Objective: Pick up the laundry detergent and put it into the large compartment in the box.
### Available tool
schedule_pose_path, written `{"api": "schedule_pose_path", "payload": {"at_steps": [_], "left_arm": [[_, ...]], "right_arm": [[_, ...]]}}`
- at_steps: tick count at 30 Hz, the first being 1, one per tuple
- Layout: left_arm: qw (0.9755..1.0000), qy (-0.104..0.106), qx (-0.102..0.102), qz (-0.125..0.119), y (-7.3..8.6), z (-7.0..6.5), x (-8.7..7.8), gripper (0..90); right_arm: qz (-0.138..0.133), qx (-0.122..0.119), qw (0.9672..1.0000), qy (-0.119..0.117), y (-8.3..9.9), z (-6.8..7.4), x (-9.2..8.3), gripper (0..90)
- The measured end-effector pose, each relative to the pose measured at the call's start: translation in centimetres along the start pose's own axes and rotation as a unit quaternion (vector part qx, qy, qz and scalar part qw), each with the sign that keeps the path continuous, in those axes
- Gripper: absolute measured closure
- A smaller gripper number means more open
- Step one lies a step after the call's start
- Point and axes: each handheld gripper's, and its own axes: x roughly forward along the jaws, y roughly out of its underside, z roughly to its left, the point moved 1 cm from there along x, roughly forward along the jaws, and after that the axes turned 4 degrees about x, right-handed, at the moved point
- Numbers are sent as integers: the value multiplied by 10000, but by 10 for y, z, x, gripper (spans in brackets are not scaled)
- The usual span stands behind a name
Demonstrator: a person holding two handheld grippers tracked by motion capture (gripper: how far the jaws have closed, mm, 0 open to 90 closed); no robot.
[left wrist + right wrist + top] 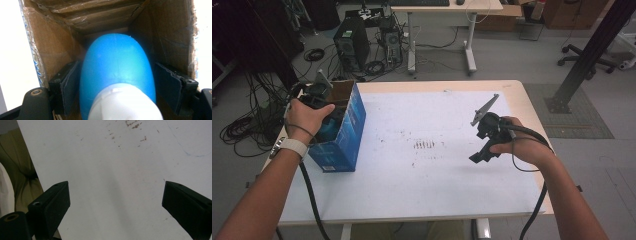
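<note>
A blue bottle (pixel 117 67) with a white cap (pixel 125 102) lies between the jaws of my left gripper (pixel 117 75), down inside an open blue cardboard box (pixel 343 145). Both pads press on the bottle's sides, so that gripper is shut on it. In the high view my left gripper (pixel 319 97) reaches into the top of the box at the table's left edge, with its tips hidden inside. My right gripper (pixel 479 155) hangs just above the right part of the white table (pixel 422 180). It is open (pixel 116 202) with nothing between its jaws.
The box's brown inner walls (pixel 50 50) stand close on both sides of the left jaws. Small brown stains (pixel 424 145) mark the table's middle. Beyond the table are a computer tower (pixel 352 42), cables on the floor and a second desk (pixel 447 10).
</note>
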Motion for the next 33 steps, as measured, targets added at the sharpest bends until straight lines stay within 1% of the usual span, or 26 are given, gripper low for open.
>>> {"api": "schedule_pose_path", "payload": {"at_steps": [4,6,8,10,17,21,24,26,33], "left_arm": [[10000,30,17,-21,0,0,-1,227],[10000,10,32,-44,1,0,-3,226],[10000,24,14,-68,1,0,-3,226],[10000,40,55,-60,1,0,-4,226],[9999,31,77,-98,2,0,-7,223],[9998,74,87,-136,2,0,-10,223],[9997,105,106,-170,2,0,-13,205],[9998,72,119,-155,2,-1,-14,174],[9997,179,113,-156,4,0,-19,167]], "right_arm": [[7,-21,10000,-5,0,0,0,82],[6,-22,10000,2,0,1,0,82],[7,-18,10000,-1,-1,1,0,82],[5,-21,10000,-4,-1,1,0,82],[-13,-27,10000,4,-1,2,-1,82],[-17,-13,10000,8,1,3,-2,82],[-14,-17,10000,19,1,3,-2,82],[-17,-18,10000,20,1,3,-3,82],[-30,-30,10000,24,1,6,-5,82]]}}
